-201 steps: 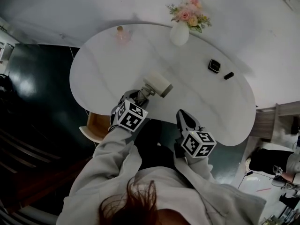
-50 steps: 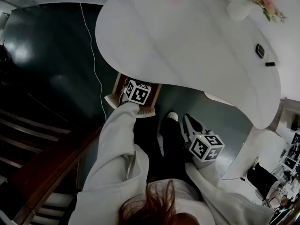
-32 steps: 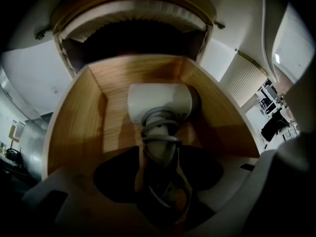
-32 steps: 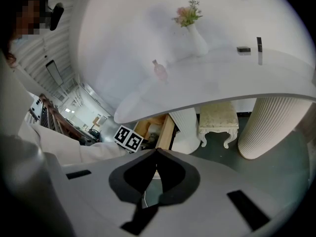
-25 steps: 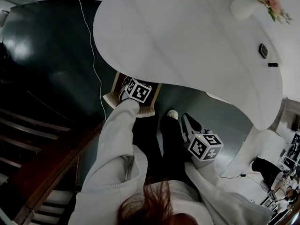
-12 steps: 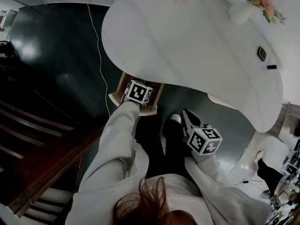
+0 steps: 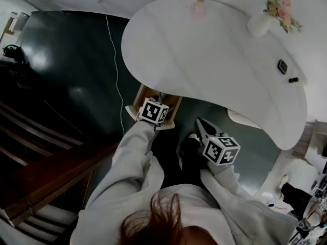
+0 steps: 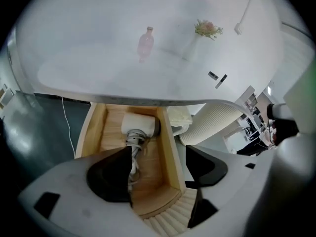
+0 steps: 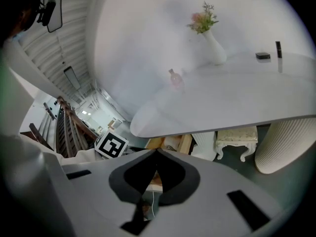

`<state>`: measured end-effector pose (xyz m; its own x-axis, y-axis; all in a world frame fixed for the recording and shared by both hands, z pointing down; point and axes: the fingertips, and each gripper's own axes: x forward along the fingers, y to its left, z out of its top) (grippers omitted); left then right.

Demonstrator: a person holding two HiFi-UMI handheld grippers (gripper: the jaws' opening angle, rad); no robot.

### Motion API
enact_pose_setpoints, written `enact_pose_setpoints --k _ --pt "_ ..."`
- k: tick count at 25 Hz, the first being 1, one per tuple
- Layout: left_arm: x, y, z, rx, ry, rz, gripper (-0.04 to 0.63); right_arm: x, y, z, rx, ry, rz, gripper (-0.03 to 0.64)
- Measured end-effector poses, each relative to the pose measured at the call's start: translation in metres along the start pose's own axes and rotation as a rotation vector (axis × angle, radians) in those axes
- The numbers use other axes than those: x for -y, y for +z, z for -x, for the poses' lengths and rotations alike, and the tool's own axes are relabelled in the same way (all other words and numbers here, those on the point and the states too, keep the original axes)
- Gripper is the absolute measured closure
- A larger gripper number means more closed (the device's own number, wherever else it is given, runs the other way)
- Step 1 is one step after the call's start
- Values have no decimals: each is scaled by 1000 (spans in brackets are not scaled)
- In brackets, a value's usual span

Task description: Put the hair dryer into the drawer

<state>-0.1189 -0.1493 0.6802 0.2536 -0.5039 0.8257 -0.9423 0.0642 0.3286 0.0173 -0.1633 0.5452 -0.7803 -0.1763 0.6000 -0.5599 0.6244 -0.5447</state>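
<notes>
The white hair dryer (image 8: 139, 124) lies inside the open wooden drawer (image 8: 168, 152) under the table, its coiled cord (image 8: 133, 149) trailing toward me. My left gripper (image 8: 158, 169) hangs open over the drawer's near right corner, apart from the dryer and holding nothing. In the head view its marker cube (image 7: 154, 111) covers most of the drawer (image 7: 144, 93). My right gripper (image 7: 200, 124) floats to the right, near my legs, with its jaws shut and empty (image 9: 157, 154).
The white oval table (image 7: 214, 60) overhangs the drawer and carries a pink bottle (image 7: 198, 6), a flower vase (image 7: 260, 23) and two small dark items (image 7: 282, 66). A ribbed white pedestal (image 8: 217, 122) stands right of the drawer. A staircase (image 7: 30, 152) lies left and a cable (image 7: 116, 75) crosses the dark floor.
Eight seconds ago my left gripper held the hair dryer on the table; now the dryer lies in the drawer and that gripper is open. The right gripper has barely moved.
</notes>
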Motion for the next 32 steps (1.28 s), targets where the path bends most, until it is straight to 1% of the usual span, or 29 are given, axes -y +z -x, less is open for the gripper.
enact_pose_setpoints --k 8,13,17,20,29,32 --pt "11 -3 28 63 -9 86 279 -13 14 -4 -5 41 22 568" --pt "14 0 45 97 -12 110 279 -20 25 -11 -9 68 37 568" --pt "14 -4 62 142 -12 166 279 -31 30 -19 -10 93 52 568" --pt "14 -6 73 171 -7 192 279 -39 35 -26 -17 113 70 568" --pt "14 1 116 316 -10 281 281 -63 41 -41 -26 163 107 568" --pt "11 -1 132 356 1 310 281 -67 42 -43 -32 170 112 568"
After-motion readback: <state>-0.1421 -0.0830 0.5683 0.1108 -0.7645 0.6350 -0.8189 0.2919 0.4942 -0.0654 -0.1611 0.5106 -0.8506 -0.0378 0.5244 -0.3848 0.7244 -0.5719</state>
